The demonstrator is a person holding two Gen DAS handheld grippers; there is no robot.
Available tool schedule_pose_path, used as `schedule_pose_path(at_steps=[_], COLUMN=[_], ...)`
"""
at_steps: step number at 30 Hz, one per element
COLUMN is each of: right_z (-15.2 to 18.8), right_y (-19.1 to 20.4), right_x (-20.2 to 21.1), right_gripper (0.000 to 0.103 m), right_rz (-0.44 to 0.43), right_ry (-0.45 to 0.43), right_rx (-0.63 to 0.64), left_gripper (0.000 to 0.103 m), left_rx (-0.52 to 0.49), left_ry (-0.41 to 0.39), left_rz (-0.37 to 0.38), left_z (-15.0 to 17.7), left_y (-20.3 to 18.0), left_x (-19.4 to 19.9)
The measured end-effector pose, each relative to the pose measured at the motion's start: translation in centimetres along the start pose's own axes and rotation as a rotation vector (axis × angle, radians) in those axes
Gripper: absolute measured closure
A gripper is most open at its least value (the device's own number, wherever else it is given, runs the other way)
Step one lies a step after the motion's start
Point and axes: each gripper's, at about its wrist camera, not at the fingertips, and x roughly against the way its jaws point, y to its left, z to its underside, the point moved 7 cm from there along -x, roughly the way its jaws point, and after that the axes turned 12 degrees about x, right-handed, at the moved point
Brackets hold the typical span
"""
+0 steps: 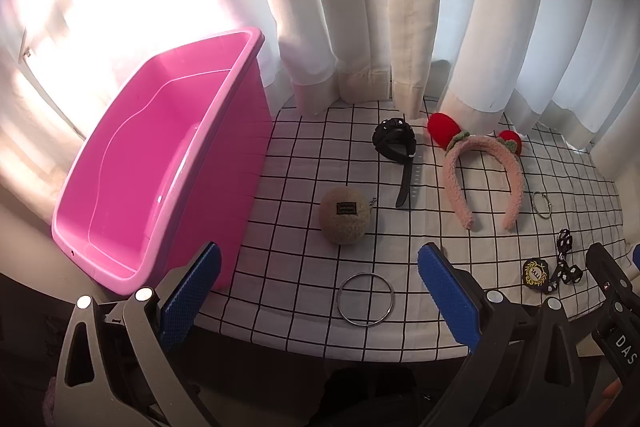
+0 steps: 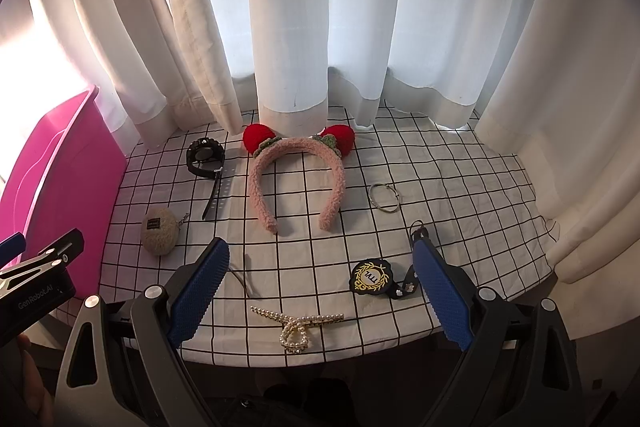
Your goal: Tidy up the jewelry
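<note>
A pink bin (image 1: 160, 163) stands empty at the left of the checked table; its side shows in the right wrist view (image 2: 60, 179). On the cloth lie a silver bangle (image 1: 365, 299), a beige fuzzy ball charm (image 1: 345, 215), a black watch (image 1: 396, 147), a pink plush headband with red ears (image 1: 480, 171), a small ring (image 1: 543, 205) and a black badge with ribbon (image 1: 552, 269). A pearl hair clip (image 2: 298, 325) lies between the right fingers. My left gripper (image 1: 320, 287) is open above the bangle. My right gripper (image 2: 320, 287) is open above the clip. Both are empty.
White curtains (image 2: 296, 27) hang along the table's back and right side. The table's front edge (image 2: 320, 359) runs just under both grippers. The left gripper's body shows at the left of the right wrist view (image 2: 36, 279).
</note>
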Motion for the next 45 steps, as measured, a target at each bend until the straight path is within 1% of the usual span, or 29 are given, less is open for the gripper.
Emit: schedule_pose_path(at_steps=[5, 11, 35, 39, 43, 45], right_z=[0.0, 0.1, 0.3, 0.5, 0.9, 1.1], right_y=[-0.1, -0.4, -0.7, -0.8, -0.9, -1.2], right_x=[0.4, 0.3, 0.6, 0.5, -0.1, -0.6], right_gripper=[0.014, 0.014, 0.014, 0.014, 0.014, 0.014], right_rz=[-0.001, -0.007, -0.017, -0.032, -0.095, -0.113], right_ry=[-0.002, -0.005, -0.007, -0.002, 0.000, 0.005], right_rx=[-0.001, -0.003, -0.006, -0.005, -0.017, -0.025], left_gripper=[0.006, 0.006, 0.006, 0.006, 0.006, 0.006], left_rx=[0.000, -0.004, -0.004, -0.004, -0.001, 0.001], left_ry=[0.003, -0.015, -0.018, -0.007, 0.017, 0.019], left_rz=[0.001, -0.004, -0.008, -0.009, 0.000, -0.001], left_z=[0.1, 0.7, 1.2, 1.6, 2.3, 2.3], left_y=[0.1, -0.5, -0.7, -0.7, -0.9, -0.6], left_x=[0.1, 0.5, 0.8, 0.4, 0.1, -0.4])
